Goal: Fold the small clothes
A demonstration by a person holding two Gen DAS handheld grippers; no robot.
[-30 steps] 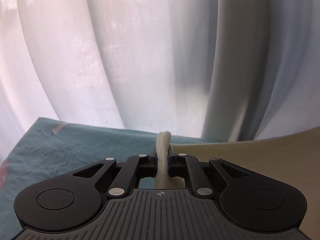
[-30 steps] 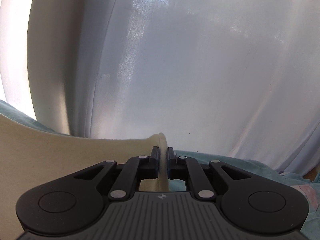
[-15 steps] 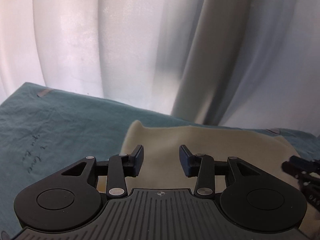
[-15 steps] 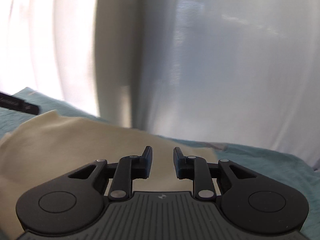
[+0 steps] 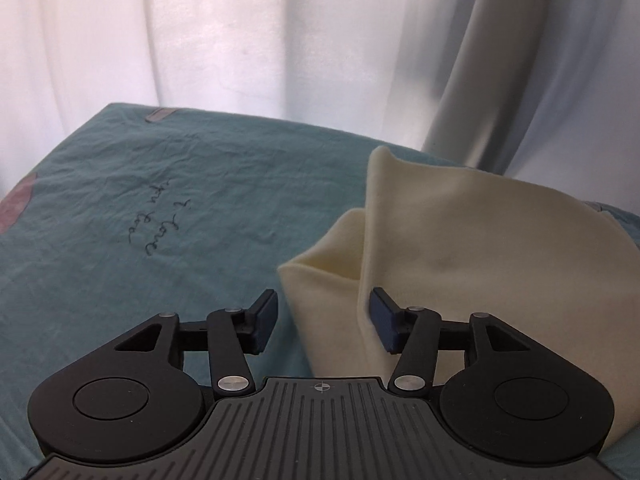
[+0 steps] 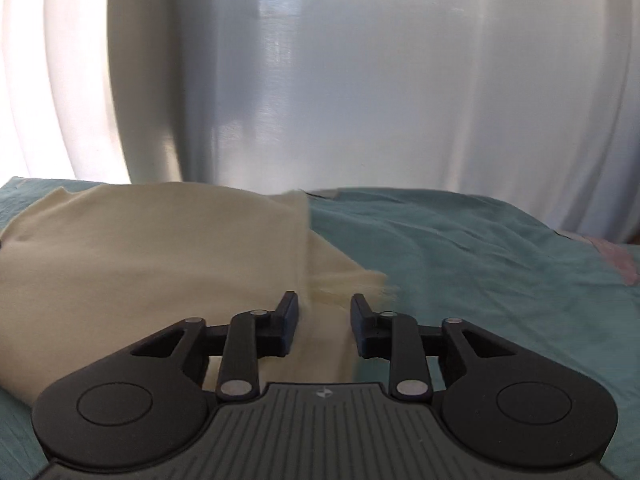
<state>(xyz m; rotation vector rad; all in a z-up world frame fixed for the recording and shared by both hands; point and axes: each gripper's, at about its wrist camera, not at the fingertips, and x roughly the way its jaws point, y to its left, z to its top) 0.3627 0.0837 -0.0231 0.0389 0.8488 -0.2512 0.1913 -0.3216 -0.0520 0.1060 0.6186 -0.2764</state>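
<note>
Left gripper (image 5: 324, 322), jaws just opened wide, nothing gripped, right gripper (image 6: 325, 326), jaws just opened, narrower gap, both angled downward

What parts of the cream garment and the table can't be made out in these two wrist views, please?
- Cream garment, near edge: left wrist view, hidden behind the left gripper.
- Its right edge: right wrist view, blurred.
- Teal sheet handwriting: left wrist view, too small.
- Table beneath: covered by sheet.
</note>
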